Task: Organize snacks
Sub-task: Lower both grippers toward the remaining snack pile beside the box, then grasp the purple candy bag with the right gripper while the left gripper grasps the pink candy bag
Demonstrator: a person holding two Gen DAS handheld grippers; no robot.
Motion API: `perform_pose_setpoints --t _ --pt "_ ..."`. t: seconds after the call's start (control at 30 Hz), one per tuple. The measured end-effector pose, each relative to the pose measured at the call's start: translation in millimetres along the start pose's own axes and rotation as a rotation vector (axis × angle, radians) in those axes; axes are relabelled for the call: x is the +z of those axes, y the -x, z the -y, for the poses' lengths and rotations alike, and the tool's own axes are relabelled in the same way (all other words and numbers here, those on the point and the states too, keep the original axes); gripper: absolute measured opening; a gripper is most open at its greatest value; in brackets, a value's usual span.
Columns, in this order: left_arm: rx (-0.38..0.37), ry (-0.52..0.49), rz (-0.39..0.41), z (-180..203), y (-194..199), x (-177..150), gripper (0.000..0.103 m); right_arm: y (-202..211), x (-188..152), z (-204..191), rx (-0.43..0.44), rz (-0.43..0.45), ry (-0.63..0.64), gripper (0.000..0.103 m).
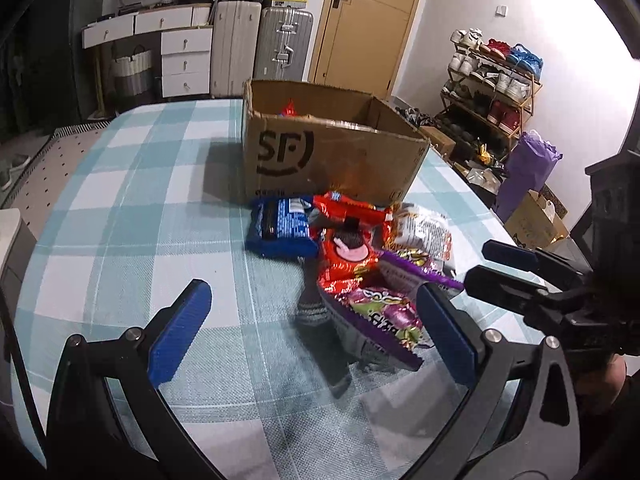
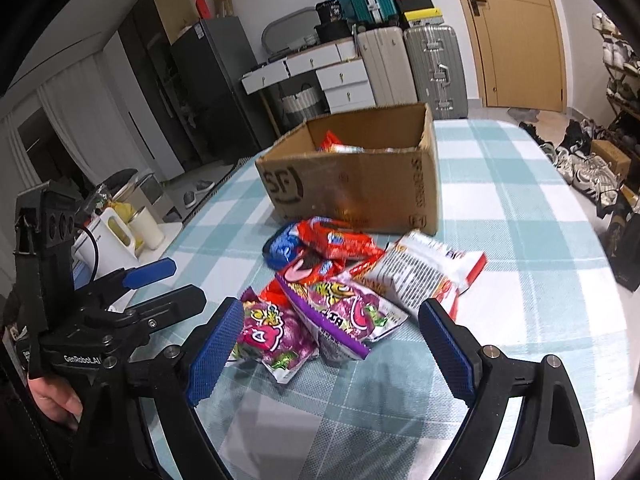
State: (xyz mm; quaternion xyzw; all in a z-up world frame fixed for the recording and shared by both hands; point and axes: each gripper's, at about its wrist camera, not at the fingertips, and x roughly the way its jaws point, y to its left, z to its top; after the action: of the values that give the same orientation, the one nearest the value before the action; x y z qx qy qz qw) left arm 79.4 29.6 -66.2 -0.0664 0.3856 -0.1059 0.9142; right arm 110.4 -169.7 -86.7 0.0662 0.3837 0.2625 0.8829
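Checked tablecloth, purple packet diagonal.

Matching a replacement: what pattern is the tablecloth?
The tablecloth is a light blue and white check, clearest in the left wrist view.

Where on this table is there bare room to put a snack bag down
Free: the checked tablecloth left of the cardboard box, and the stretch right of it. Crowded: the snack pile directly in front of the box, where both open grippers point.
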Motion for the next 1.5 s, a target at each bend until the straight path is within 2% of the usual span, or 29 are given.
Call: perform_pose_setpoints --t 0.43,0.6,0.7,0.77,0.9,0.97,1.5 --pt "-0.026 0.035 -0.062 -15.8 -28.5 -12.2 0.102 -43.7 -1.4 6.5 0.027 -0.067 -0.012 0.09" --pt "-0.029 0.05 -0.067 -22.4 -30.3 -14.3 0.102 -59.7 -0.2 8.3 0.008 -0.091 -0.016 0.09" --pt "-0.026 0.062 -0.074 -26.9 -32.3 -15.4 0.102 -70.8 -0.3 11.9 0.013 -0.118 -0.038 0.076" --pt "-0.023 0.075 -0.077 -30.2 -34.5 -15.4 0.102 -76.4 -1.8 16.1 0.015 -0.134 -0.059 0.052" --pt "-0.023 0.088 -0.08 -34.0 -35.8 -17.8 0.102 -75.4 -6.5 23.4 0.047 -0.127 -0.099 0.042" --pt "-0.022 0.091 -0.081 -34.8 -37.1 -17.8 0.102 -72.6 -7.6 25.2 0.054 -0.121 -0.111 0.04" --pt "-0.033 0.073 -0.078 -22.0 -24.7 -19.5 0.102 -47.2 -9.5 15.8 0.044 -0.074 -0.08 0.04"
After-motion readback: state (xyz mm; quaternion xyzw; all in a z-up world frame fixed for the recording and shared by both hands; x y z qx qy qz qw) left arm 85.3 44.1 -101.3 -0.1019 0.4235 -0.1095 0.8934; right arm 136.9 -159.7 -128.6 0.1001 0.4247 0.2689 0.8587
